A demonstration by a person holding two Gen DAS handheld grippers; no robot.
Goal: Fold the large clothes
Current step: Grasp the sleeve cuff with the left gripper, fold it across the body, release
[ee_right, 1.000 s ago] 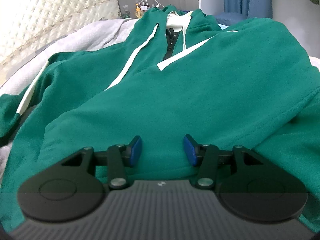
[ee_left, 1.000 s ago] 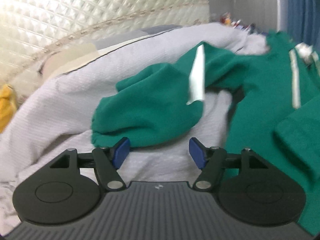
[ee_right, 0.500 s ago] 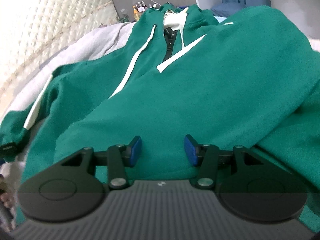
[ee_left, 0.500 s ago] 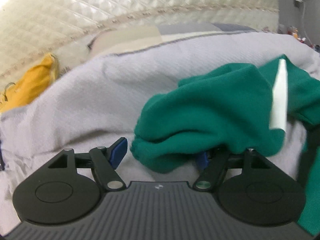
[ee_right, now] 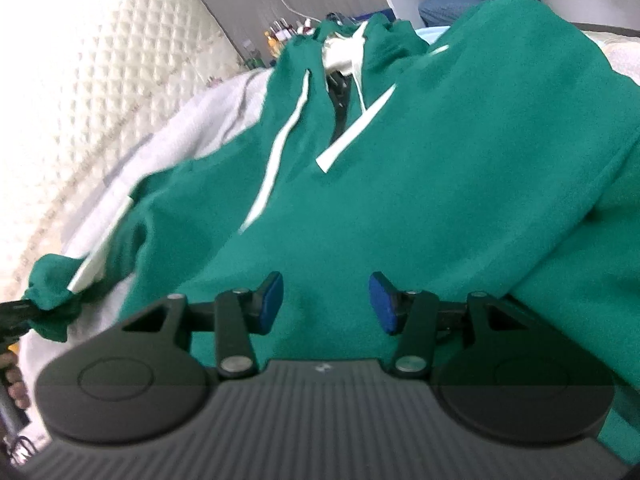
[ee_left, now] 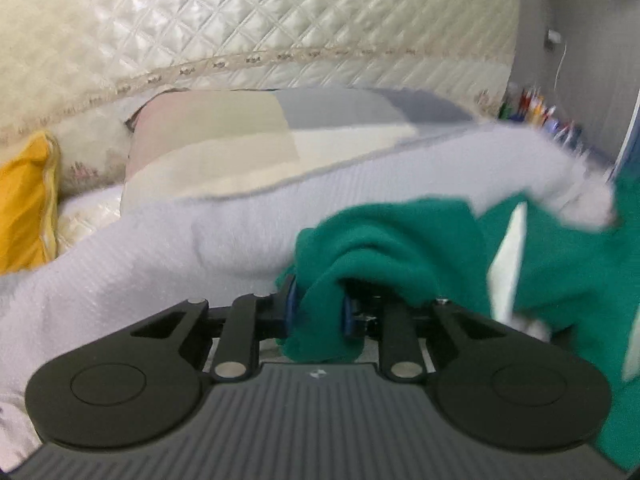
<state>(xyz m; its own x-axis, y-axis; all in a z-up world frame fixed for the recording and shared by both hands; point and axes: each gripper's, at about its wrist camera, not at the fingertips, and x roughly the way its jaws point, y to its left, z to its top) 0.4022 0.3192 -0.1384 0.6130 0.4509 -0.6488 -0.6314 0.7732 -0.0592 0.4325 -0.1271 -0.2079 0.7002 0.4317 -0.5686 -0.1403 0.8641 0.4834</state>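
Your green hoodie (ee_right: 440,168) lies spread on the pale grey blanket (ee_left: 168,248), its long axis running away from your right hand: the hem is nearest the camera, and the hood with its white drawstrings and dark zipper points toward the far wall. White stripes run down the front and along the sleeve. That sleeve (ee_right: 104,240) stretches off to the left across the blanket, at an angle to the body, and its cuff end is bunched between the blue pads of your left gripper (ee_left: 318,312), whose jaws are closing on the cloth; the fabric bulges up and over the right pad and hangs below it. In the right wrist view you can see the same cuff pinched at the far left edge, with fingers of your hand just below it. Your right gripper (ee_right: 326,304) is partly open above the hem area with nothing between its pads. Behind the sleeve sit a patchwork pillow (ee_left: 280,140), a yellow cushion (ee_left: 24,208) and the quilted cream headboard (ee_left: 260,20). Small bottles (ee_right: 284,32) stand near the wall beyond the hood, well clear of the garment.
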